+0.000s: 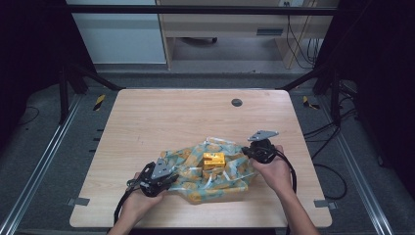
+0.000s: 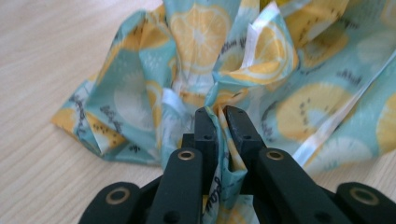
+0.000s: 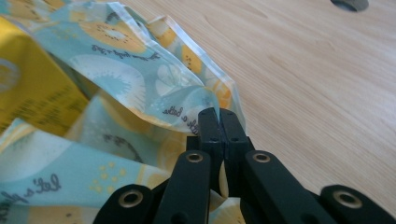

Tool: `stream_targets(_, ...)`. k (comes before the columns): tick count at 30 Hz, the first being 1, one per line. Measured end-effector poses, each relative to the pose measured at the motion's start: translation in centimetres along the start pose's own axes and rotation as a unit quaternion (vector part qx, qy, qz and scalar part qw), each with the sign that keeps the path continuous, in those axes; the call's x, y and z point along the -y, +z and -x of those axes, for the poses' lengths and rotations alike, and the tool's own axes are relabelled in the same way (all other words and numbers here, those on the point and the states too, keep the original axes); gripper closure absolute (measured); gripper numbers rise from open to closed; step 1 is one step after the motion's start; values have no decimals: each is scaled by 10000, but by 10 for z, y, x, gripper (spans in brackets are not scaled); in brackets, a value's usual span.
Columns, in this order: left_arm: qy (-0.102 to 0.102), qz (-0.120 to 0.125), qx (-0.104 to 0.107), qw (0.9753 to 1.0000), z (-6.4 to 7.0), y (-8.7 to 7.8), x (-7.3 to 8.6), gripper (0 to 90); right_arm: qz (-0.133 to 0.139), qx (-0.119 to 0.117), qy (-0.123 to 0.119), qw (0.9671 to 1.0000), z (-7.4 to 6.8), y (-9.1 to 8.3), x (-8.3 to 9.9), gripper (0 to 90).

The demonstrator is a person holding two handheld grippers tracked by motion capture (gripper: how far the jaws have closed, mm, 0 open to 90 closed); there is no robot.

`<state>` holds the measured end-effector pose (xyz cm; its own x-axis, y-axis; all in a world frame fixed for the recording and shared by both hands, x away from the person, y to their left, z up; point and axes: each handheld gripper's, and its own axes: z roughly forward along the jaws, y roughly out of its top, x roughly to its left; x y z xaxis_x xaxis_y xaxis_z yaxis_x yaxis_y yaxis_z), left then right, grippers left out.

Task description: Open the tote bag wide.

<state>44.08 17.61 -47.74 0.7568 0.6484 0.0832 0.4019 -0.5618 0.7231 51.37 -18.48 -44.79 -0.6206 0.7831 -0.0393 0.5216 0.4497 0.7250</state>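
Observation:
A crumpled cloth (image 1: pixel 215 174) printed with lemon slices on pale blue lies on the near half of the wooden table (image 1: pixel 161 117). A yellow box (image 1: pixel 214 160) sits on its middle. My left gripper (image 1: pixel 169 180) pinches the cloth's left edge, and a fold of cloth (image 2: pixel 140 79) stands between its jaws. That left gripper (image 2: pixel 220 111) is shut on the fabric. My right gripper (image 1: pixel 246 152) holds the cloth's right corner. In the right gripper view the right gripper (image 3: pixel 218 113) is shut on a fold of the cloth (image 3: pixel 112 70), with the yellow box (image 3: pixel 32 88) at the left.
A round grey grommet (image 1: pixel 237 102) sits in the table near its far edge, also in the right gripper view as a grommet (image 3: pixel 349 4). Black frame legs stand at the far corners. Cables lie on the floor at the right.

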Motion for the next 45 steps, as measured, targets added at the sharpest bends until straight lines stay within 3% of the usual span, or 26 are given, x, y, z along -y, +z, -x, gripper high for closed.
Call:
stream_targets(6,38,-113,35,9999,-2,2,3,879,-126,23,109,9999,9,6,11,900)
stream_targets(11,55,-77,67,9999,1,-4,3,890,-223,104,-15,9997,11,4,15,900)
stream_targets(16,134,-77,101,9998,5,-10,5,894,-233,106,28,9997,16,4,19,900)
stream_targets(25,158,-78,149,9997,12,-16,8,895,-197,164,54,9997,22,10,15,900)
stream_targets(33,312,-182,230,9991,23,-17,9,896,-182,197,28,9996,26,17,9,900)
stream_targets(45,277,-193,145,9993,19,-13,10,896,-271,248,73,9993,25,19,11,900)
